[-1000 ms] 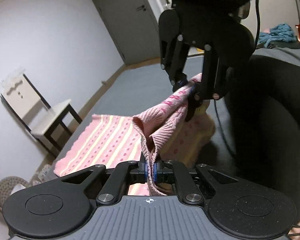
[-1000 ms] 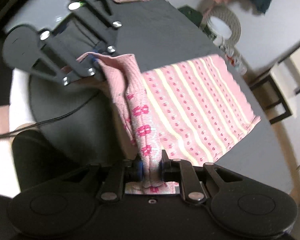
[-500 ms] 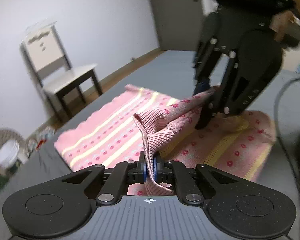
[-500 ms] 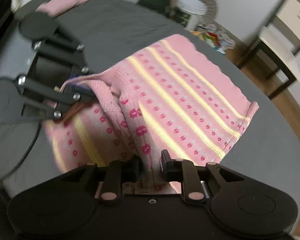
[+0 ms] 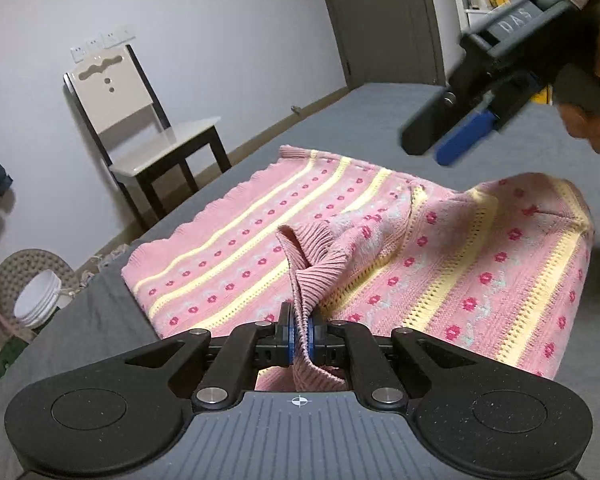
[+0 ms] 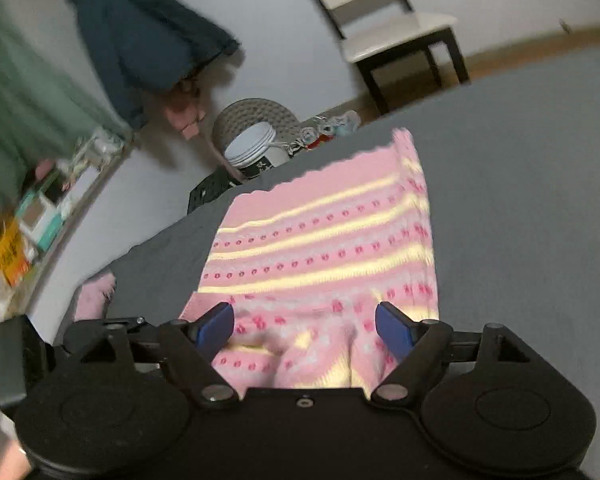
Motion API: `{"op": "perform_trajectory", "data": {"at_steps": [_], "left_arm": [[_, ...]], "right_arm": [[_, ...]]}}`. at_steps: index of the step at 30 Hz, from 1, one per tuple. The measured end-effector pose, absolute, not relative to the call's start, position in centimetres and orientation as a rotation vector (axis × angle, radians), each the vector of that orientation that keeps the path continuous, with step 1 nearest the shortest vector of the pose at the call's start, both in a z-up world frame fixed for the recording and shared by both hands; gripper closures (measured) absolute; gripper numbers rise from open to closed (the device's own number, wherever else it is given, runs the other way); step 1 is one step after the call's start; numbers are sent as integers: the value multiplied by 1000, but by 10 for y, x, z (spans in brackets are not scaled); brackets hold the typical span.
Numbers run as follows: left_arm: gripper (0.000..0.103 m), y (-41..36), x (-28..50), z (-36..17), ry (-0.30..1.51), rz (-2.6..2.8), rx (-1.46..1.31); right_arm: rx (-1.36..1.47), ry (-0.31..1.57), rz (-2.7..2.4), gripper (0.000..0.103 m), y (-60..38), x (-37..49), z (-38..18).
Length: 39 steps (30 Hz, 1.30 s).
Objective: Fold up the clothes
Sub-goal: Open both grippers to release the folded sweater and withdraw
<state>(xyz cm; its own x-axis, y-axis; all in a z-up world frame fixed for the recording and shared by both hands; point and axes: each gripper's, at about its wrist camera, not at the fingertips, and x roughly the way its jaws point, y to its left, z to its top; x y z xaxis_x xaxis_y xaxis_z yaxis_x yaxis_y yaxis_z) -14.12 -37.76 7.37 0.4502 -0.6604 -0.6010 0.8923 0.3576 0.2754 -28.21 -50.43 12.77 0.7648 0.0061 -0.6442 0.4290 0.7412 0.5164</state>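
The left gripper (image 5: 299, 334) is clamped on a ribbed pink edge of the sweater (image 5: 340, 248), the knit pinched between its blue pads and rising in a crumpled ridge just ahead of the fingertips. The right gripper (image 6: 305, 326) stands with its jaws wide apart and nothing between them, the sweater lying below and ahead of its blue pads (image 6: 216, 324); in the left wrist view it hangs in the air up and to the right of the left gripper, clear of the cloth, with a hand (image 5: 598, 120) partly visible behind it. The sweater (pink, with yellow stripes and rows of small red flowers) is spread on the grey bed (image 5: 380, 108) in front of both grippers, its far scalloped hem flat, its nearer part doubled over the lower layer and bulging on the right side. Beyond the left gripper, off the bed to the left, a chair (image 5: 140, 120) stands against the wall, and lower left sits a woven basket (image 5: 28, 280) with a white tub inside. In the right wrist view a dark blue garment (image 6: 140, 40) hangs on the wall far ahead to the left, somewhat blurred.
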Motion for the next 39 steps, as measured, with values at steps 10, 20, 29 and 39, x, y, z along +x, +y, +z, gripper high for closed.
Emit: {"op": "perform_trajectory", "data": {"at_steps": [10,20,29,39], "left_arm": [[98,-380,-143,74,414,-1021,631],[90,-387,-142,76,406,-988,659],[20,-352,-132,102,361,-847,553],[20,-312,-106,119,388,-726,375]], "right_arm": [[464,780,-217,53,-483,-255,111],[498,755,-274,80,-483,-259,110],[481,725,-280,71,-484,-257,109],[513,728,-287,78,-488,-260,104]]}}
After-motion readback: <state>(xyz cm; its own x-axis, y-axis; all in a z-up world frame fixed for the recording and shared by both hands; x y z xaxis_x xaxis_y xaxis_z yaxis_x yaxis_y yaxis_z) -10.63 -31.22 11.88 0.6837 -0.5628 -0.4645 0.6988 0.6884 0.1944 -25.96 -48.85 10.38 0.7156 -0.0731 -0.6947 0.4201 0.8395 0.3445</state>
